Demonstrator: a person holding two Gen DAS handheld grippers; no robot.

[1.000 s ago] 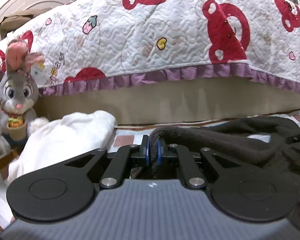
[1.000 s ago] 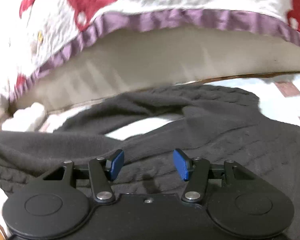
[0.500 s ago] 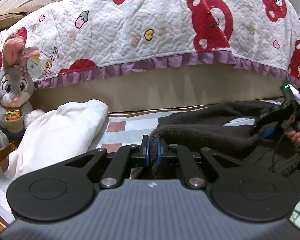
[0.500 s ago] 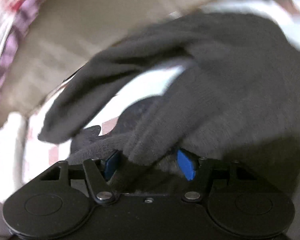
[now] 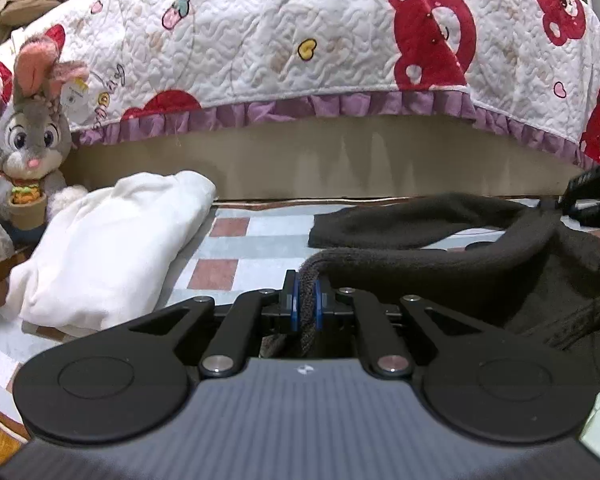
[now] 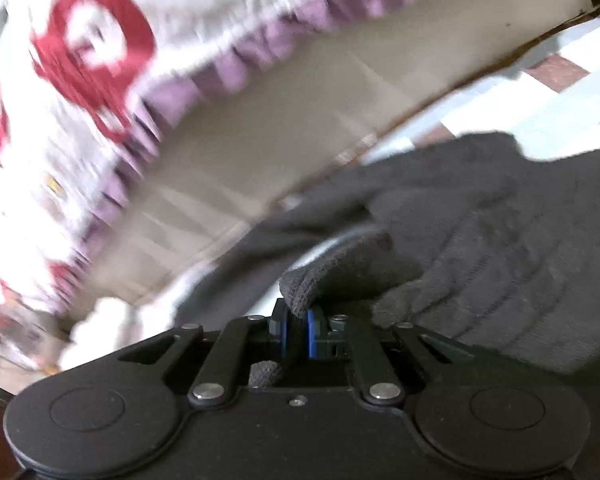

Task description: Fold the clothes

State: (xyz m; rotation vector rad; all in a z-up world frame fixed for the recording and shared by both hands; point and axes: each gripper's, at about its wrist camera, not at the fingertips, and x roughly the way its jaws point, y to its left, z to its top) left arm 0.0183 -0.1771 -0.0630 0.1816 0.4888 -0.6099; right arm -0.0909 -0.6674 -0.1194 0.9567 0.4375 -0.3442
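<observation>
While your left gripper (image 5: 306, 300) pinches a rolled edge of the dark knit sweater (image 5: 440, 256) between its blue pads, your right gripper (image 6: 296, 330) is likewise clamped on a fold of that sweater (image 6: 500, 240). The sweater lies spread across the checked mat (image 5: 236, 248), in front of the bear-print quilt (image 5: 300, 32). To its left sits a folded white garment (image 5: 112, 248), and a plush rabbit (image 5: 32, 148) stands beside that. Your right wrist view is motion-blurred.
</observation>
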